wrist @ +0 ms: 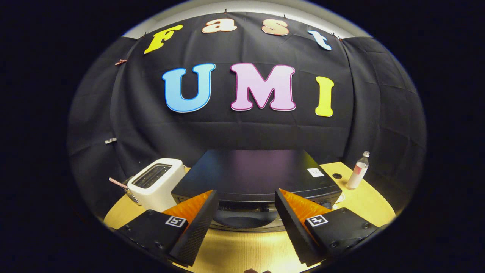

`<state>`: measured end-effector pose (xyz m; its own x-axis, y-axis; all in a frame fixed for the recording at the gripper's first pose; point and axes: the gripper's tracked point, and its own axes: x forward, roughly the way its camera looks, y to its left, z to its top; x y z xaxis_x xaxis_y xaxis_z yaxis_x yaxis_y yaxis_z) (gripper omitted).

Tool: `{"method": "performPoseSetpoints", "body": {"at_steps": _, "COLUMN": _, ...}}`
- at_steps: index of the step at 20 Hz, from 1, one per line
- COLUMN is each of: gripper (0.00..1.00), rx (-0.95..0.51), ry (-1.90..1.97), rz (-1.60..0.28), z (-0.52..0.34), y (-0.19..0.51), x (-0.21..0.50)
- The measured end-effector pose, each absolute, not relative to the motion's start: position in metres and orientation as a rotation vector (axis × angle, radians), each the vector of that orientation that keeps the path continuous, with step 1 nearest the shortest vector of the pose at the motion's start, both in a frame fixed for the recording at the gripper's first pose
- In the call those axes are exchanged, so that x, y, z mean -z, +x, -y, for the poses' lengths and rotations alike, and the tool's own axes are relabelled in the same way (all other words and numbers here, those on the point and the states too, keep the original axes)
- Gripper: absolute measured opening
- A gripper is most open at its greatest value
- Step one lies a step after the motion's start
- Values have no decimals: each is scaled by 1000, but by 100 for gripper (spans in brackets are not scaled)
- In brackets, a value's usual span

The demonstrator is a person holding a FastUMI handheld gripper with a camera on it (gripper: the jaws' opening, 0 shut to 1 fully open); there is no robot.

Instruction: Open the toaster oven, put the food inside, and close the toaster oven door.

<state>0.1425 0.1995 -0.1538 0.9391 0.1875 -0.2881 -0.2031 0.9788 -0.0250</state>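
One pale wooden surface (363, 206) carries everything in view, set against a black cloth wall. Largest on it is the toaster oven (257, 172), a wide black box seen from above and in front, its flat top faintly reflecting light and bearing a small white label near its right rear corner. Its front edge sits just ahead of the gripper (246, 199), roughly centred between the two fingers, and its lower front is partly hidden behind them. The gripper is released: its fingers are spread wide apart, hold nothing, and hover above the surface without touching the oven. Left of the oven, just beside it, stands a white slot toaster (155, 184). Well to the right, near the far edge of the surface, stands a small clear bottle (358, 171), upright, with a pale cap.
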Motion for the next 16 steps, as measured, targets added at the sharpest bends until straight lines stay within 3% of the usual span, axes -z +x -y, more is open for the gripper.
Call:
{"method": "performPoseSetpoints", "body": {"at_steps": 10, "gripper": 98, "rx": -184, "ry": -62, "rz": -354, "z": -199, "y": 151, "x": 191}}
{"method": "performPoseSetpoints", "body": {"at_steps": 16, "gripper": 98, "rx": -196, "ry": -59, "rz": -404, "z": -185, "y": 107, "x": 209}}
